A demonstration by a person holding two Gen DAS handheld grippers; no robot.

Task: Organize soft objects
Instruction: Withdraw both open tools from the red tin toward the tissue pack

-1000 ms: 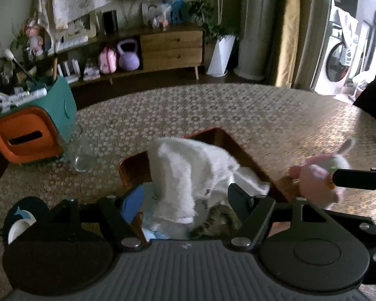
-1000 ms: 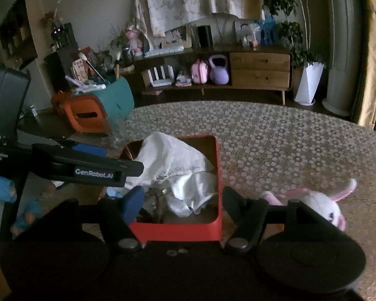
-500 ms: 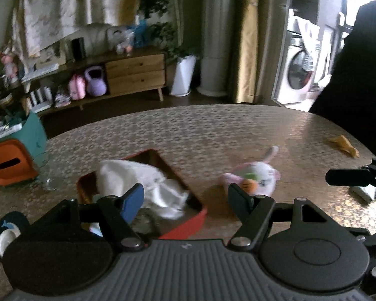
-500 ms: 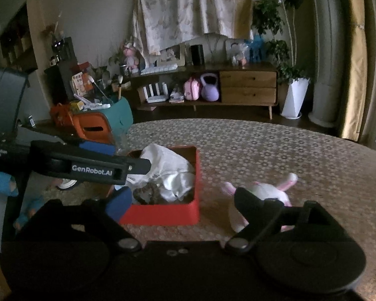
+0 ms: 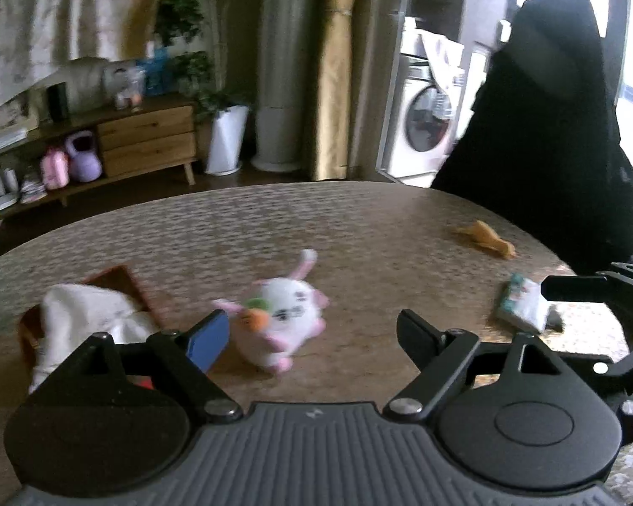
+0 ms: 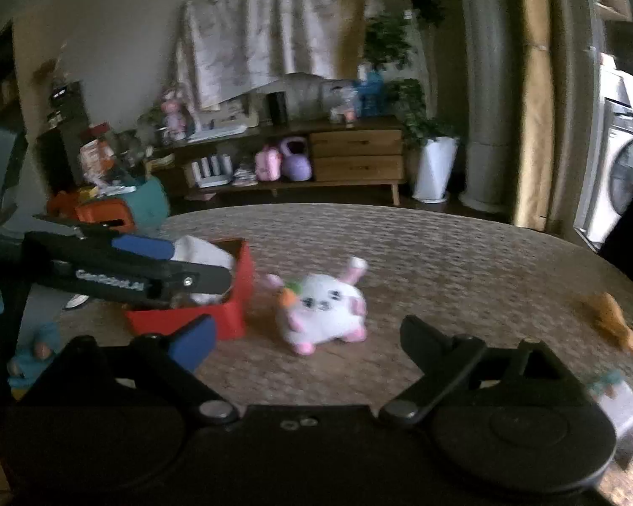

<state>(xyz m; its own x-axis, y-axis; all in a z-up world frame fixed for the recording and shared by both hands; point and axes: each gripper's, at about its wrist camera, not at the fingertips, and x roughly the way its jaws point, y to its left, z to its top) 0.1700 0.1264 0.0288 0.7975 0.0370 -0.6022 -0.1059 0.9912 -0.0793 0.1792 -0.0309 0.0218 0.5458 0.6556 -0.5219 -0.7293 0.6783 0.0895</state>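
Note:
A white and pink plush bunny (image 5: 285,316) holding a carrot lies on the round table, also in the right wrist view (image 6: 327,310). A red box (image 6: 228,316) to its left holds a white cloth (image 5: 84,316) and other soft items. My left gripper (image 5: 312,333) is open and empty, just in front of the bunny. My right gripper (image 6: 308,337) is open and empty, also just short of the bunny. A small orange soft toy (image 5: 485,240) lies at the far right; it also shows in the right wrist view (image 6: 610,320).
A small white and green packet (image 5: 523,303) lies on the table at the right. An orange and teal case (image 6: 118,211) stands beyond the box at the left. A person in black (image 5: 561,126) stands at the table's right edge.
Both grippers have pulled back from the red box and swung right. The bunny now sits between the fingers in both views. The white cloth stays in the box.

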